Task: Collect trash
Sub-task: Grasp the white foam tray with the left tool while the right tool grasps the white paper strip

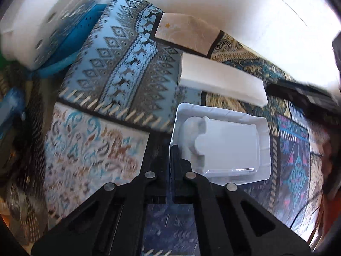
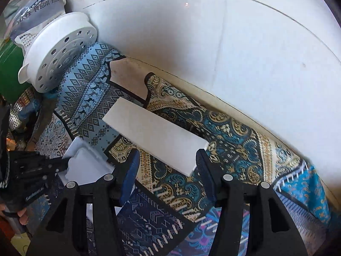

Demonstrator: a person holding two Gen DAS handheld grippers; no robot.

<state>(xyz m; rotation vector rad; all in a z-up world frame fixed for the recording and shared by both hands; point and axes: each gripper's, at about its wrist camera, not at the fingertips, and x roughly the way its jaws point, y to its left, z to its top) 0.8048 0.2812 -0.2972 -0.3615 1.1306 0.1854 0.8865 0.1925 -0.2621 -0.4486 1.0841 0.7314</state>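
The white plastic tray (image 1: 223,147) lies on the patterned cloth (image 1: 119,70) that covers the desk. The left hand-held gripper (image 1: 173,149) is clenched on the thin left rim of this tray; its two black fingers (image 1: 155,149) stand together with the rim pinched between them. The tray has a raised moulded form inside and seems to hold nothing else. In the right wrist view the same tray (image 2: 85,162) is at the lower left, with the left hand-held gripper (image 2: 61,166) at its edge.

Just behind the tray lies a long white foam block (image 1: 221,81), flat on the cloth and apart from the tray. The right hand-held gripper (image 2: 168,162) is released: its jaws stand open on both sides of the near end of the foam block (image 2: 153,136), and the pads are not pressing on it.

Farther away, at the left, a white perforated container (image 2: 59,53) leans tilted against other things; what is in it I cannot tell. Behind it are a printed plastic bag (image 2: 36,6) and a green object (image 2: 10,72). A white wall (image 2: 213,42) is behind the desk.
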